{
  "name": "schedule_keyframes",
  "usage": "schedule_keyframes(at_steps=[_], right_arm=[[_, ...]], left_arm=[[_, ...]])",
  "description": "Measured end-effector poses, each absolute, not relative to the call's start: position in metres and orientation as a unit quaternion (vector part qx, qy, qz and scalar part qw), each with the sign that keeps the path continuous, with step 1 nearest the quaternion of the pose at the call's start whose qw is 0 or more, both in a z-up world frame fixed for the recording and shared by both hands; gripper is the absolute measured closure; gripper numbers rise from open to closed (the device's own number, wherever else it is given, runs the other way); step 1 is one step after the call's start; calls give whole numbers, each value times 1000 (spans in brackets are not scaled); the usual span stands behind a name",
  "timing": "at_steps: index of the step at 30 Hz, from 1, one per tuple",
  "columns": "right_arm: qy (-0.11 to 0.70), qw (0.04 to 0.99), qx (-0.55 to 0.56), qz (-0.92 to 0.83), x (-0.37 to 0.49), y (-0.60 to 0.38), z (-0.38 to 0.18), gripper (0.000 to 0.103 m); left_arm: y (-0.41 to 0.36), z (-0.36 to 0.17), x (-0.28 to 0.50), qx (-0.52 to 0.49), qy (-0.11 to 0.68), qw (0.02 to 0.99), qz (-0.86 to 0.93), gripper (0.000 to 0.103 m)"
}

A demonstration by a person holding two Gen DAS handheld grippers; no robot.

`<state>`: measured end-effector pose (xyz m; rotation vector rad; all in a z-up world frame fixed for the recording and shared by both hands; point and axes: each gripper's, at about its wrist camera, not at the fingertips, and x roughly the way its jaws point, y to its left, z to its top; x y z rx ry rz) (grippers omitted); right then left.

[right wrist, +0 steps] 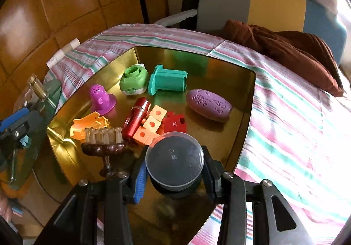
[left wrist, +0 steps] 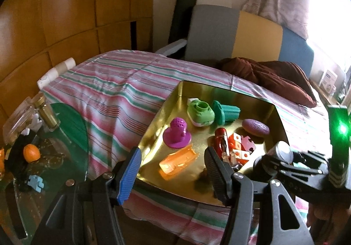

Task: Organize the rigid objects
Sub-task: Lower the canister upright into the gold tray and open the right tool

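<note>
A gold tray (left wrist: 153,133) (right wrist: 230,82) lies on the striped bed cover. It holds a green round toy (right wrist: 132,80), a teal spool (right wrist: 167,81), a magenta hat-shaped piece (right wrist: 101,100), a purple oval (right wrist: 208,104), a red cylinder (right wrist: 137,119), orange cubes (right wrist: 151,124), a red puzzle piece (right wrist: 175,123), an orange clip (right wrist: 87,126) and a brown peg brush (right wrist: 103,147). My right gripper (right wrist: 175,179) is shut on a dark round jar with a clear lid (right wrist: 174,157) over the tray's near end. My left gripper (left wrist: 173,175) stands open over the tray's near edge, holding nothing.
A glass side table (left wrist: 72,126) at the left carries a gold-capped bottle (left wrist: 47,113), an orange fruit (left wrist: 31,152) and a blue puzzle piece (left wrist: 37,183). A brown pillow (left wrist: 269,78) lies behind the tray, with a chair (left wrist: 237,34) and wooden cupboards beyond.
</note>
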<state>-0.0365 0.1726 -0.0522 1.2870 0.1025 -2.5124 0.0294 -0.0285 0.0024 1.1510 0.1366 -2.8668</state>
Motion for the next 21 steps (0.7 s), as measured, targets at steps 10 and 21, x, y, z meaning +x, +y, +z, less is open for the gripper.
schedule_keyframes(at_steps=[10, 21], right_arm=[[18, 160, 443, -882, -23, 176, -46, 42], [31, 154, 448, -880, -16, 168, -49, 59]], left_arm=[[-31, 3, 32, 379, 45, 44, -923, 43], [-25, -2, 30, 400, 22, 53, -915, 43]])
